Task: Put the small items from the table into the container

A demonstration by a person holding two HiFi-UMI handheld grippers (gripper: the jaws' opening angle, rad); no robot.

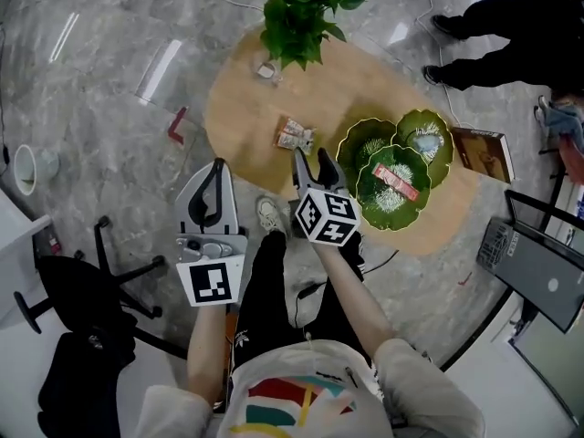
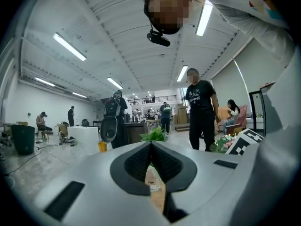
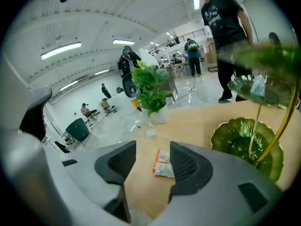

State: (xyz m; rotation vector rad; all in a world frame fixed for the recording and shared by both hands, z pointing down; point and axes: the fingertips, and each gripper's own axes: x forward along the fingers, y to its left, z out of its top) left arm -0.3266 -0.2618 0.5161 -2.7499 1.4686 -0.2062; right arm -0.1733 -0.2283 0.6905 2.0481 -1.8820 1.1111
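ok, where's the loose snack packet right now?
Head view, table centre: the snack packet lies left of the green dish, below the potted plant, ahead of the right gripper, tongs open.

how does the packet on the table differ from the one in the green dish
The table packet is pale with orange edges and lies on the bare wooden table. The dish packet is red, longer and narrower, and lies inside one lobe of the green dish. Both are small, flat packets.

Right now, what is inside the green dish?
The green dish holds a red packet in its near lobe and a pale packet in another. Anything under them is covered.
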